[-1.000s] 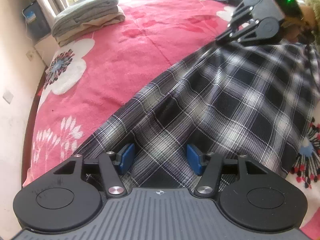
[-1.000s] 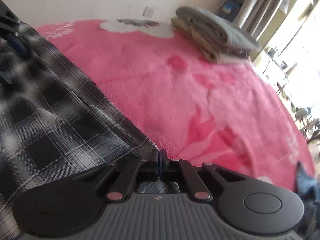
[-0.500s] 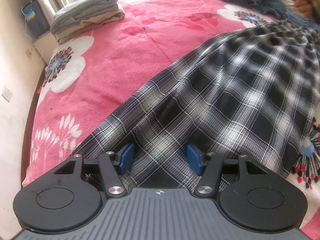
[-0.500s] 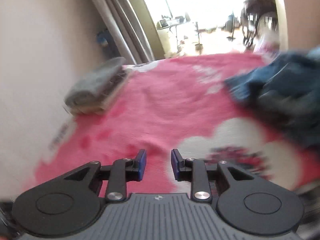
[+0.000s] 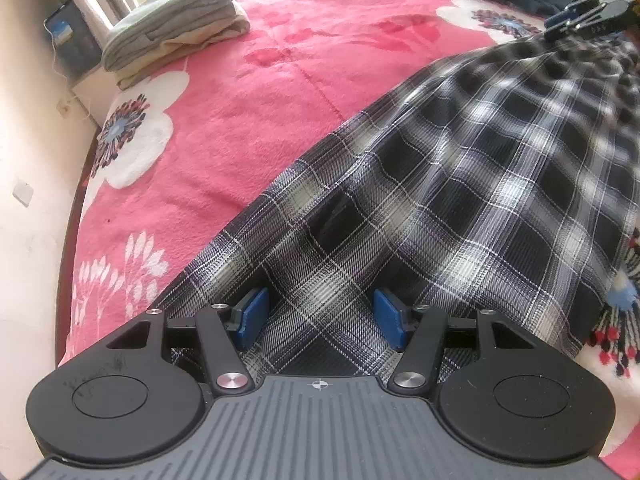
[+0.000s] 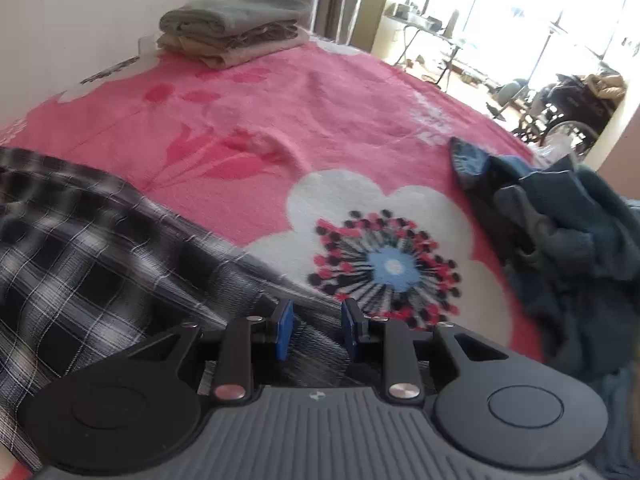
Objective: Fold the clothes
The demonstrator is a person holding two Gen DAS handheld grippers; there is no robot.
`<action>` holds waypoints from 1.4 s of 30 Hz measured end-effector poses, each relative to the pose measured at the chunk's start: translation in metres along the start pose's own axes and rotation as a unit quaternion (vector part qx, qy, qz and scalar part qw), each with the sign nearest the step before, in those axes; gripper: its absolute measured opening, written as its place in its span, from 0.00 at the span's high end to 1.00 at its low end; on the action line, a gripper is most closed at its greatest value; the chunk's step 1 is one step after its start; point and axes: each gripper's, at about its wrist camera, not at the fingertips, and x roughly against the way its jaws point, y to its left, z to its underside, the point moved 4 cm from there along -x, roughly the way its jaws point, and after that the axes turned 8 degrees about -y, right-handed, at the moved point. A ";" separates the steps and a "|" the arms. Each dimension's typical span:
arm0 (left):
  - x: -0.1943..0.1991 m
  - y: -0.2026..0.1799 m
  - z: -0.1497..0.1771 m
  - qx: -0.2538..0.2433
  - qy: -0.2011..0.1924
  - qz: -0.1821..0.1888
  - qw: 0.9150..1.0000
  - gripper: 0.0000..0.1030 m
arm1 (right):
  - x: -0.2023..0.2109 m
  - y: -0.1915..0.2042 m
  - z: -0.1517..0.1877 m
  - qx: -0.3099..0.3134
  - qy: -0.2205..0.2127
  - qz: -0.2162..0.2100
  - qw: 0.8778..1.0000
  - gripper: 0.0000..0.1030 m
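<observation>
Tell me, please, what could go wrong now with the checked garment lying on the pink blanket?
1. The right gripper stands open over the edge of the checked garment; closing there may catch only one layer, or the pink blanket too.
2. The left gripper is open as well, so nothing holds the cloth and it may slide.
3. The blue clothes pile lies close and could snag.

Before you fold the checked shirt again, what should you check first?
1. Left hand-held gripper jaws apart over the checked shirt: ok.
2. Right hand-held gripper jaws apart at the shirt's edge: ok.
3. Cloth pinched by either one: not ok, the pads stand apart.
4. Shirt lying flat: not ok, a ridge runs through it.
5. Bare pink blanket beside the shirt: ok.
6. Folded pile well away: ok.
</observation>
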 end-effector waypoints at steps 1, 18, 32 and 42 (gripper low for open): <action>-0.001 0.000 0.000 0.000 0.000 0.000 1.000 0.42 | -0.003 0.004 0.005 0.009 0.010 -0.005 1.000 0.72; -0.002 0.000 0.001 -0.002 0.004 0.000 1.000 0.41 | 0.010 -0.004 -0.008 -0.011 -0.009 -0.055 0.998 0.72; -0.004 0.002 0.002 0.001 0.003 0.004 1.000 0.41 | -0.016 0.010 0.004 0.009 0.037 -0.068 0.997 0.72; -0.002 0.001 0.003 0.001 -0.001 0.001 1.000 0.41 | 0.001 0.022 -0.012 0.075 -0.006 0.023 0.997 0.97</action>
